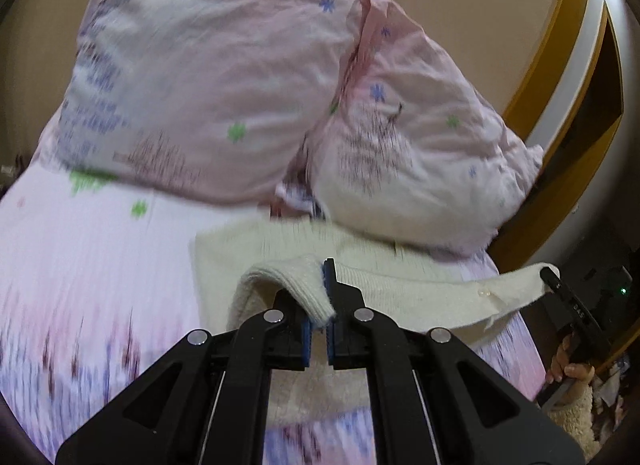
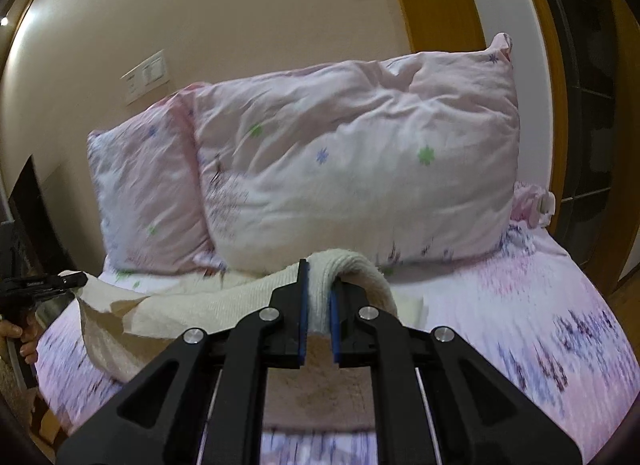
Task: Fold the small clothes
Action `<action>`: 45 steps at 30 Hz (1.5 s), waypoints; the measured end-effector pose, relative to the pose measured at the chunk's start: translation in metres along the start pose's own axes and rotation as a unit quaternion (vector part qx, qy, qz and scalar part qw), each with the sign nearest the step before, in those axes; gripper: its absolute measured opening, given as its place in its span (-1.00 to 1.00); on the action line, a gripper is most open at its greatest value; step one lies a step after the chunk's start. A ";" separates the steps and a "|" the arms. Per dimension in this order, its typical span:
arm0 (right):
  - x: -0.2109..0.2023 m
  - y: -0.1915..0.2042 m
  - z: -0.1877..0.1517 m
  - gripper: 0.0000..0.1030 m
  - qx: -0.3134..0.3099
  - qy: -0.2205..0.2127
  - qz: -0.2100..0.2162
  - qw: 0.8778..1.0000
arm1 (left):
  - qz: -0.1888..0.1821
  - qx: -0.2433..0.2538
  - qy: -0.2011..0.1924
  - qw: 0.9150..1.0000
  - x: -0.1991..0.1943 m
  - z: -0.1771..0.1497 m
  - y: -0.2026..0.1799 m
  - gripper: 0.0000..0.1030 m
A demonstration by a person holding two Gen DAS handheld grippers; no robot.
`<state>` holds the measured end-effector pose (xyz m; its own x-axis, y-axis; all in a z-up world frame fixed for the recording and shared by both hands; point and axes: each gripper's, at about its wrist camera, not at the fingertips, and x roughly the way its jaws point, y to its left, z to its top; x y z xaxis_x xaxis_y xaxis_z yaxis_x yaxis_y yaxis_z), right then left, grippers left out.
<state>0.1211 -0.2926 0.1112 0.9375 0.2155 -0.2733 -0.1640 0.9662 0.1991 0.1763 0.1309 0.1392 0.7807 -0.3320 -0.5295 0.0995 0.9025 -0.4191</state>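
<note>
The left tool reaches forward and low over the bed, its fingers level and closed on a ribbed cream edge of the small knitted garment, which drapes over its left finger. In the right wrist view this same tool's tip shows at the far left, pinching the garment's corner, with the person's left hand wrapped around its handle below. The garment hangs stretched between the two tools, lifted above the pink patterned bed sheet just in front of two pink pillows that lean on the wall. The right tool points toward the pillows, likewise level, its blue-padded fingers clamped on a thick cream fold that arches over its right finger. In the left wrist view the right hand grips that tool's handle from below.
</note>
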 end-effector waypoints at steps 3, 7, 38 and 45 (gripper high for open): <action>0.034 -0.010 0.006 -0.84 0.026 0.004 -0.015 1.000 | 0.002 -0.010 -0.002 1.000 0.033 0.013 0.006 -0.92; 0.102 -0.028 -0.006 -0.84 0.054 0.057 -0.048 0.996 | 0.004 -0.046 0.030 0.999 0.091 0.014 0.024 -0.92; 0.122 -0.092 -0.071 -0.31 0.123 0.198 -0.047 0.971 | 0.041 -0.117 0.109 0.986 0.092 -0.040 0.088 -0.03; 0.130 -0.092 -0.088 -0.67 0.120 0.226 -0.042 0.966 | 0.056 -0.083 0.122 0.987 0.087 -0.062 0.080 -0.41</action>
<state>0.2309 -0.3405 -0.0255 0.7058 0.2294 -0.6703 0.0342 0.9340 0.3557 0.2139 0.1571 0.0133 0.6068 -0.3075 -0.7330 -0.0978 0.8862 -0.4528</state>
